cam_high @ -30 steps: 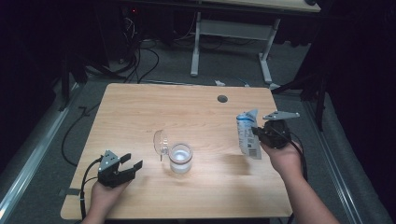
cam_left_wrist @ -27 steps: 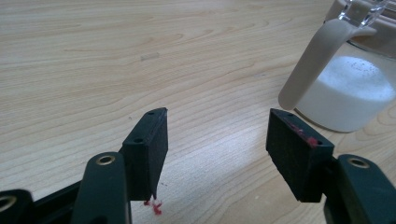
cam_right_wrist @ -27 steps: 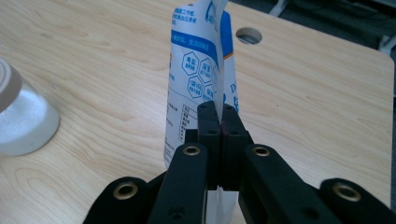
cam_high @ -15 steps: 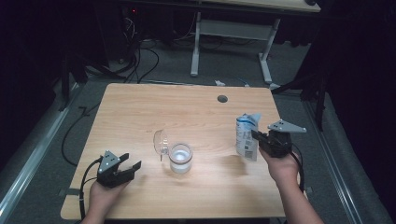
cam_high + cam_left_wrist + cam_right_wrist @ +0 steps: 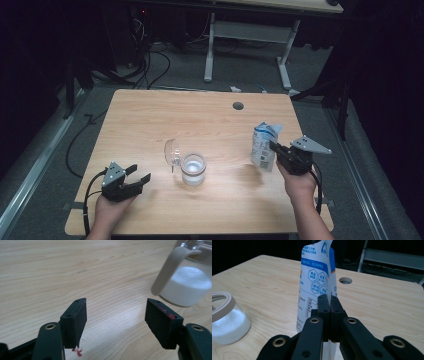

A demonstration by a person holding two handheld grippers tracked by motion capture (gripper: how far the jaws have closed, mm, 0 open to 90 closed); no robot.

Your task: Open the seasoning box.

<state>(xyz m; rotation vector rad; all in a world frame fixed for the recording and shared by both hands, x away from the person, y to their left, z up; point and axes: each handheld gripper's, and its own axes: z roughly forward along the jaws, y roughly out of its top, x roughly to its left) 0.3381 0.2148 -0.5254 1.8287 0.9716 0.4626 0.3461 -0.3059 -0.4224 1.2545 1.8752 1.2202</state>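
Observation:
My right gripper (image 5: pixel 273 147) is shut on the edge of a white and blue printed pouch (image 5: pixel 262 142), which stands upright at the right of the wooden table (image 5: pixel 200 115). In the right gripper view its jaws (image 5: pixel 329 298) pinch the pouch (image 5: pixel 314 277); I cannot tell whether its bottom touches the wood. A glass jar (image 5: pixel 193 170) of white powder sits mid-table with its hinged lid (image 5: pixel 172 151) swung open. My left gripper (image 5: pixel 139 173) rests at the front left. Its jaws (image 5: pixel 116 307) have just been opening, with nothing between them, and point at the jar (image 5: pixel 186 287).
A round cable hole (image 5: pixel 238 106) lies near the table's far edge. Behind the table, on the dark floor, are a white desk frame (image 5: pixel 247 32) and loose cables (image 5: pixel 150 60). Bare wood lies between the jar and the pouch.
My right gripper has sunk a little and come nearer the person, bringing the pouch lower. The left hand has stayed in place.

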